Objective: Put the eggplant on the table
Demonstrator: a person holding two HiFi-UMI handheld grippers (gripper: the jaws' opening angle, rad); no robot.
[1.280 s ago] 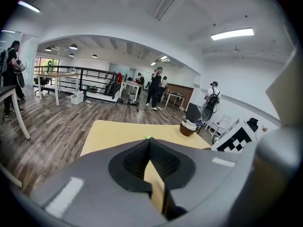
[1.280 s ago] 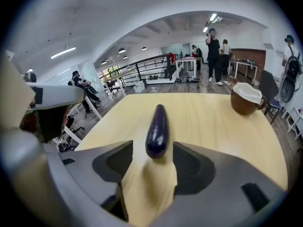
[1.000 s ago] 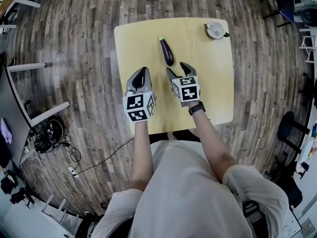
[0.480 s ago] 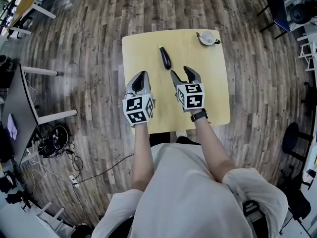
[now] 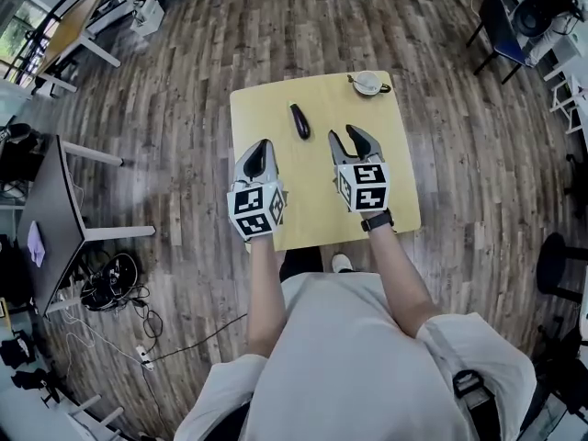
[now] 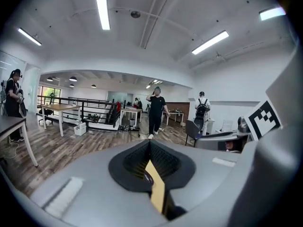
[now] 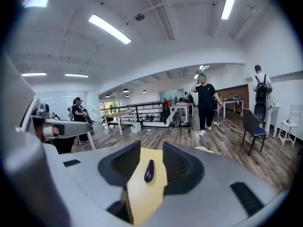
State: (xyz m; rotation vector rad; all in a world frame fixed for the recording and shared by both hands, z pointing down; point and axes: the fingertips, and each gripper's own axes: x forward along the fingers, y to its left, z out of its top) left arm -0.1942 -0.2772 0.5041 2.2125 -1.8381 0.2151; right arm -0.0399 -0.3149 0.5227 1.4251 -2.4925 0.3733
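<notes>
A dark purple eggplant (image 5: pixel 299 121) lies on the yellow table (image 5: pixel 312 200), toward its far side, with nothing touching it. Both grippers hang well above the table's near half. My left gripper (image 5: pixel 260 149) has its jaws together and empty; in the left gripper view (image 6: pixel 150 143) only a thin sliver of table (image 6: pixel 156 193) shows between the pads. My right gripper (image 5: pixel 345 140) is open, its jaws are closing, and nothing is between them. In the right gripper view (image 7: pixel 151 150) the eggplant (image 7: pixel 148 170) shows far off on the table (image 7: pixel 142 195) through the gap.
A white cup on a saucer (image 5: pixel 368 83) stands at the table's far right corner. Wooden floor surrounds the table. A dark desk (image 5: pixel 46 219) and cables (image 5: pixel 115 278) are at the left, chairs (image 5: pixel 501 21) at the right. A person (image 7: pixel 206 103) stands farther back in the room.
Both grippers have risen away from the table, which now looks smaller and farther. The right jaws have narrowed from wide open. The eggplant stays where it lay.
</notes>
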